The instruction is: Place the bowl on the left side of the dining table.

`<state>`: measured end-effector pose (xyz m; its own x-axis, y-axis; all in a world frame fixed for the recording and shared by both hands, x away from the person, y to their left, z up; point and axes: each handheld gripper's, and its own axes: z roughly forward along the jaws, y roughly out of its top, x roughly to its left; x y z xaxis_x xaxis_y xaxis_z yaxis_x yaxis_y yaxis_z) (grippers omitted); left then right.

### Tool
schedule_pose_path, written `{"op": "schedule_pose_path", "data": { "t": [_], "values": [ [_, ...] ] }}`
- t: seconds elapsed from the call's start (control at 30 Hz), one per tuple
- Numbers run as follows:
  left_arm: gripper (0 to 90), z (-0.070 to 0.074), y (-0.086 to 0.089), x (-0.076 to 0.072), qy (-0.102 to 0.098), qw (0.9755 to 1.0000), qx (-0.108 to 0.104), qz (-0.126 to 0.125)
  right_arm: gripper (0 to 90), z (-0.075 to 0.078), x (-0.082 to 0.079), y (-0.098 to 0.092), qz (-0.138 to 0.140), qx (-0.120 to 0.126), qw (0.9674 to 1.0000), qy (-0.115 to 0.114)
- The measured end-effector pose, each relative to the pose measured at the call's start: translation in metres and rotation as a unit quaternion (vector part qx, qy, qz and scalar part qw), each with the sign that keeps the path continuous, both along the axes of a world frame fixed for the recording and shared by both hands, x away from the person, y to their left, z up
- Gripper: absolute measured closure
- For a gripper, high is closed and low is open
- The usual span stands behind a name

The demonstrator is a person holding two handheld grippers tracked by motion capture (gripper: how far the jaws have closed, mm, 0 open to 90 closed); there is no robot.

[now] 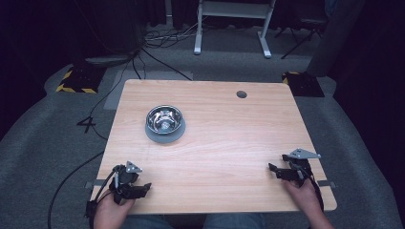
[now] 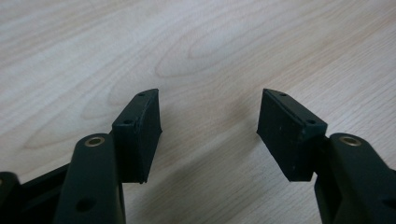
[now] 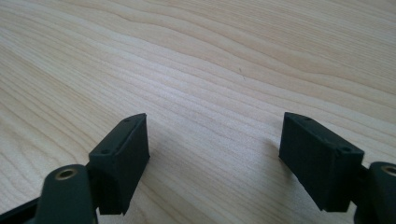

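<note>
Both the left gripper (image 1: 143, 187) and right gripper (image 1: 273, 171) rested jaws apart and empty on the surface (image 1: 229, 143), well apart from the steel bowl (image 1: 165, 121), which warranted a level, rim-centred approach.

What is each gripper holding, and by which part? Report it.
Nothing is held. The left gripper and the right gripper are both open over bare table; the bowl sits apart.
</note>
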<state>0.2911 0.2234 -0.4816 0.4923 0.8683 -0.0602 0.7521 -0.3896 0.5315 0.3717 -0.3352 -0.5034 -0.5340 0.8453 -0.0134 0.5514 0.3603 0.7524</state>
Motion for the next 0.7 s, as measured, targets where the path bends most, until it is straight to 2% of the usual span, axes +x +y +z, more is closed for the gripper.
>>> {"op": "schedule_pose_path", "data": {
  "t": [0.1,0.13,0.17,0.2,0.23,0.27,0.3,0.33,0.37,0.5,0.53,0.57,0.63,0.7],
  "values": [
    [36.5,-0.001,0.002,-0.001,-0.002,1.0,-0.007,0.0,24.5,0.0,0.0,0.0,0.001,0.0,1.0,0.0],
    [34.5,-0.004,0.002,-0.004,-0.016,0.9998,-0.009,0.001,24.5,0.0,0.0,0.0,0.001,-0.001,1.0,0.0],
    [31.9,-0.006,0.002,-0.005,-0.027,0.9996,-0.002,-0.004,24.5,0.0,0.0,0.0,0.002,-0.001,1.0,-0.001],
    [29.2,-0.006,0.002,-0.005,-0.027,0.9996,-0.002,-0.004,24.5,0.0,0.0,0.0,0.002,-0.001,1.0,-0.001],
    [29.2,-0.009,0.0,-0.007,-0.042,0.9991,-0.002,-0.007,24.5,0.0,0.0,0.0,0.003,-0.001,1.0,-0.001],
    [21.1,-0.014,-0.002,-0.01,-0.058,0.9982,-0.014,-0.01,24.5,0.0,0.0,0.0,0.006,-0.002,1.0,-0.003],
    [16.9,-0.014,-0.002,-0.01,-0.058,0.9982,-0.014,-0.01,24.5,0.0,0.0,0.0,0.006,-0.002,1.0,-0.003],
    [13.9,-0.022,-0.003,-0.013,-0.091,0.9951,-0.035,-0.016,24.5,0.0,0.0,0.0,0.006,-0.002,1.0,-0.003],
    [12.2,-0.025,-0.003,-0.014,-0.101,0.9937,-0.046,-0.015,24.5,0.0,0.0,0.0,0.006,-0.002,1.0,-0.003],
    [11.7,-0.026,-0.004,-0.015,-0.109,0.9929,-0.046,-0.01,24.5,0.0,0.0,0.0,0.006,-0.002,1.0,-0.003],
    [11.7,-0.029,-0.004,-0.017,-0.121,0.9913,-0.051,-0.004,24.5,0.0,0.0,0.0,0.006,-0.002,1.0,-0.003],
    [11.7,-0.029,-0.004,-0.017,-0.121,0.9913,-0.051,-0.004,24.5,0.0,0.0,0.0,0.006,-0.002,1.0,-0.003],
    [11.7,-0.032,-0.005,-0.019,-0.135,0.9894,-0.055,0.005,24.5,0.0,0.0,0.0,0.006,-0.002,1.0,-0.003],
    [11.7,-0.032,-0.005,-0.019,-0.136,0.9892,-0.055,0.006,24.5,0.0,0.0,0.0,0.006,-0.003,1.0,-0.004]
  ]
}}
